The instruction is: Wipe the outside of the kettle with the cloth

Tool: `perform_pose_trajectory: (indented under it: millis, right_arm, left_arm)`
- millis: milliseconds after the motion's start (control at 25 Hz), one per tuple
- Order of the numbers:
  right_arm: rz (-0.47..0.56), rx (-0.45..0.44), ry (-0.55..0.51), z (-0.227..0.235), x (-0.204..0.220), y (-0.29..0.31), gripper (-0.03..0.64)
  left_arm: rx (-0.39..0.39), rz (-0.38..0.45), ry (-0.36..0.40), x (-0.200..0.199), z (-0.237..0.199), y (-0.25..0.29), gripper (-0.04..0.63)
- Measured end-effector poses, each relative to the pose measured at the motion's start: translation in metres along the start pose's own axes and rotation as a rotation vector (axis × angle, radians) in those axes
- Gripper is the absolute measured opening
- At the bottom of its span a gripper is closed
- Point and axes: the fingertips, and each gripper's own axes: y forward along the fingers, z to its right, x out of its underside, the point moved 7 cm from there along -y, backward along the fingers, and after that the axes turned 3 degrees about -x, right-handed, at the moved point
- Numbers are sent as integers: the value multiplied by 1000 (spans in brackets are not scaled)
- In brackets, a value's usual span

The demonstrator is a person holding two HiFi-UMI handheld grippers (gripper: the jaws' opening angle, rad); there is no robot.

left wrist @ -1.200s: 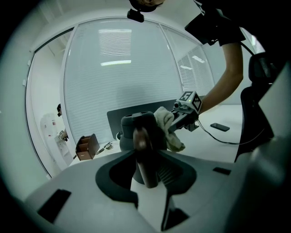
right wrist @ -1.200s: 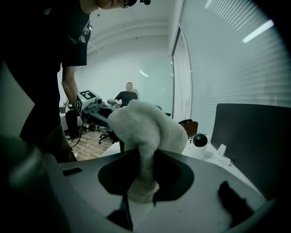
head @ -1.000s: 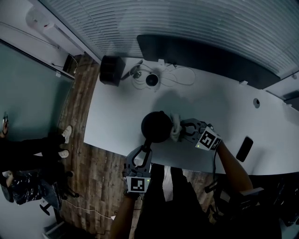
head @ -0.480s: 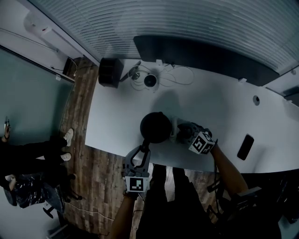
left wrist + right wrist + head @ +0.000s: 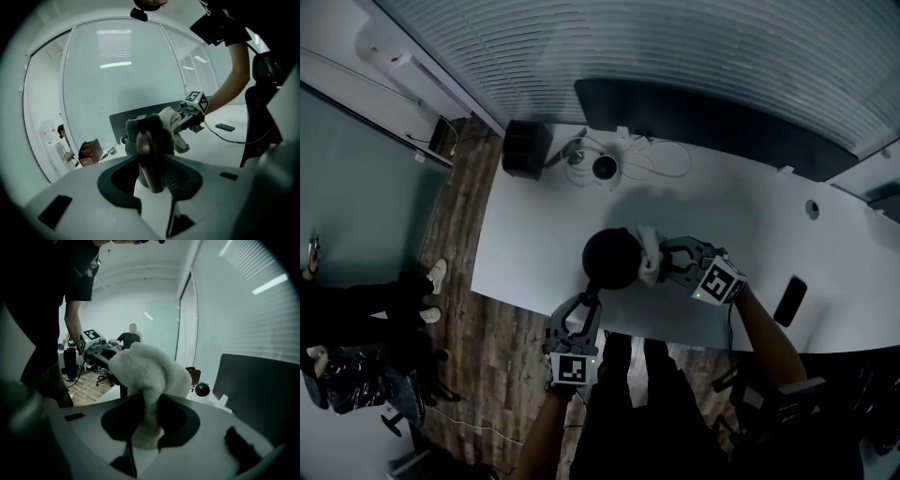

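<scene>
Kettle (image 5: 614,256): stands upright on table (image 5: 722,197), near front edge (contents not visible). Left gripper (image 5: 591,298): grips handle (image 5: 146,159), jaws narrow. Right gripper (image 5: 664,263): clamps bunched cloth (image 5: 649,251); presses it against kettle's upper right side.

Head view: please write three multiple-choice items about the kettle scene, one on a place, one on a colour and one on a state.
1. Where is the cloth relative to the kettle?
A on its lid
B beside it, at the picture's right
C under it

2. What colour is the cloth?
A white
B red
C black

3. What does the left gripper hold?
A nothing
B the kettle's handle
C the cloth

Answers:
1 B, the head view shows the cloth at the kettle's right.
2 A, it looks white in every view.
3 B, the left gripper view shows it shut on the handle.
</scene>
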Motion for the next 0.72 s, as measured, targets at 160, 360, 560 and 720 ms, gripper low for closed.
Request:
perform_pose_trajectory:
  millis: [160,360,560,720]
  right_arm:
    - [-27,-9,17,2,10,6,95]
    - [-58,-14,45,-7,32,17,95]
    - [-109,-10,83,-14,59,31,95]
    - [-149,-6,117,-20,76,41,95]
  left_arm:
    - [0,0,7,1,-2,0,120]
    - [3,8,23,0,-2,1,120]
    - [4,0,21,1,-2,2,120]
    - [1,6,17,2,-2,2,120]
